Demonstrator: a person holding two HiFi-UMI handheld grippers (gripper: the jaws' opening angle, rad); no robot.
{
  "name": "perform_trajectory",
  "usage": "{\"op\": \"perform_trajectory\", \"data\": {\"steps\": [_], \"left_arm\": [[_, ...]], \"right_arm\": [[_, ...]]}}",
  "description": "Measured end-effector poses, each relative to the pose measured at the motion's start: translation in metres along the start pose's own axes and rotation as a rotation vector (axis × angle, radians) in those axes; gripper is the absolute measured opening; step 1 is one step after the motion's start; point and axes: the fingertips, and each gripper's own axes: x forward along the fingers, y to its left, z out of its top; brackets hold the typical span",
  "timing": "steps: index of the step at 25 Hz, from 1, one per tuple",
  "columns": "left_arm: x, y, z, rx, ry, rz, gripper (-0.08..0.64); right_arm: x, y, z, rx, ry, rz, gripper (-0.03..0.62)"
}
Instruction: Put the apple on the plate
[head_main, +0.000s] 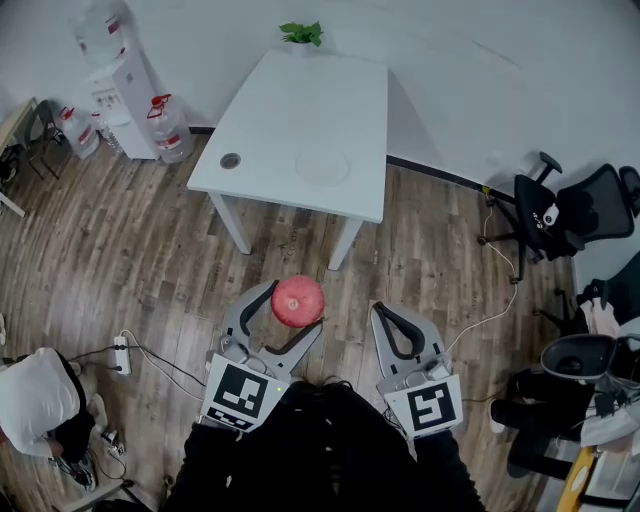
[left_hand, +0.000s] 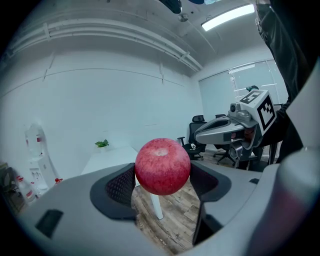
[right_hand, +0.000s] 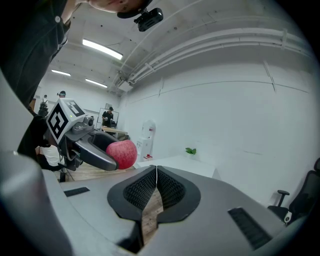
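Head view shows you standing back from the white table, with your left gripper held low over the wooden floor and the apple clamped in it. Left gripper view confirms the hold: the 2 jaws press the red fruit on its 2 flanks, dimple uppermost, and it sits out near the jaw tips, not deep in the throat. Your right gripper is empty, with its jaws closed to a hairline between the pads, and it hangs just beside the left gripper. The plate lies flat on the table's near half, well apart from the apple, white on white and easy to lose. A small dark round fitting sits near the table's left edge and a green plant at its far end. The step in hand, as I judge it, is the carry. Walk up squarely to the near edge, hold the squeeze even, and avoid tipping the gripper nose-down, since a round fruit gripped at the tips could roll out forward. Bring it over the plate's middle, lower until it touches, and only then open, gently, so it does not roll off the rim. Hold the right gripper clear of the path.
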Motion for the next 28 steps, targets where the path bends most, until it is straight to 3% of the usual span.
{"op": "perform_trajectory", "data": {"steps": [6, 9, 13, 21, 25, 28], "left_arm": [[-0.016, 0.011, -0.006, -0.038, 0.010, 0.014, 0.351], [-0.023, 0.015, -0.012, 0.015, -0.009, -0.006, 0.351], [-0.033, 0.018, -0.017, 0.015, -0.014, -0.011, 0.351], [-0.044, 0.020, -0.023, -0.060, 0.019, 0.008, 0.351], [-0.040, 0.023, -0.027, 0.001, 0.007, -0.003, 0.351], [-0.036, 0.028, -0.032, 0.000, 0.021, 0.009, 0.352]], "right_arm": [[0.006, 0.016, 0.005, -0.001, -0.001, -0.008, 0.041], [0.007, 0.025, 0.005, -0.002, 0.000, -0.018, 0.041], [0.005, 0.034, 0.006, -0.005, -0.002, -0.035, 0.041], [0.003, 0.040, 0.001, 0.008, 0.017, -0.047, 0.041], [0.012, 0.038, -0.002, 0.003, 0.013, -0.031, 0.041], [0.023, 0.035, 0.000, -0.002, 0.000, -0.018, 0.041]]}}
